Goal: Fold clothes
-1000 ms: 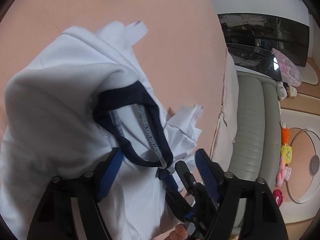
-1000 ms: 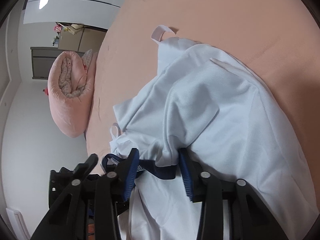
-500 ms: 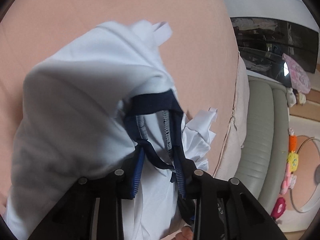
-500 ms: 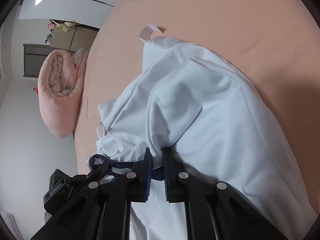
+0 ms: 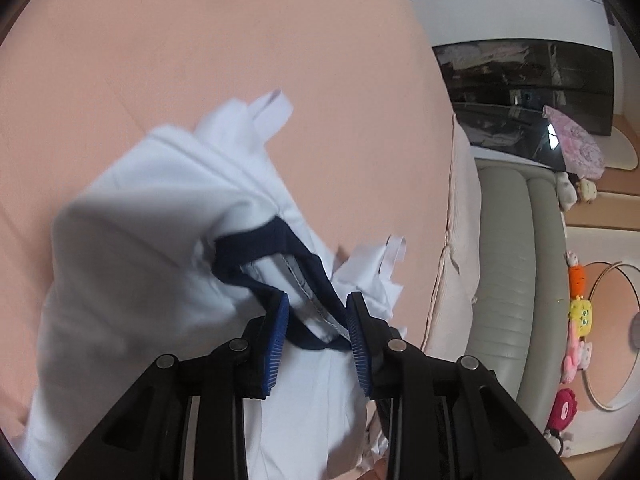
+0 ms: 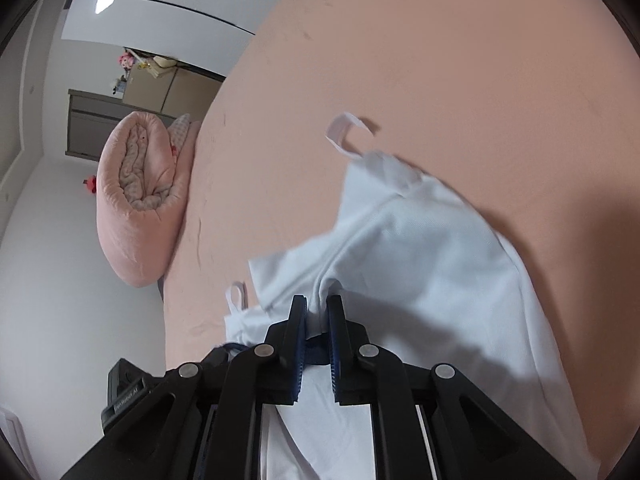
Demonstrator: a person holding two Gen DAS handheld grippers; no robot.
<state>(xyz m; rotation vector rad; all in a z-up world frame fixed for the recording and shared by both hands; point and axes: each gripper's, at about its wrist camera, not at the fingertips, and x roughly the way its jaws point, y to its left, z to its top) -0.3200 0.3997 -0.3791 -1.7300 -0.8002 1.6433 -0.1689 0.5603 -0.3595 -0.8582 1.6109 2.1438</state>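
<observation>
**On the pink bed: both grippers now have hold of the white top**

On the near side of the pink bed (image 6: 460, 60), the white top (image 5: 152, 264) is bunched, with its far loops still trailing on the sheet. A second ago both pairs of jaws stood wide around the cloth; since then they have closed. The left gripper (image 5: 318, 320) is clamped on the navy neckband (image 5: 256, 240), with some gap left between its pads because the band is bunched there. The right gripper (image 6: 316, 322) is pinched nearly together on a fold of white cloth next to the same band. The top has come off the sheet at the near end. I judge the grasp finished, and the lift to spread it for folding begun.
</observation>
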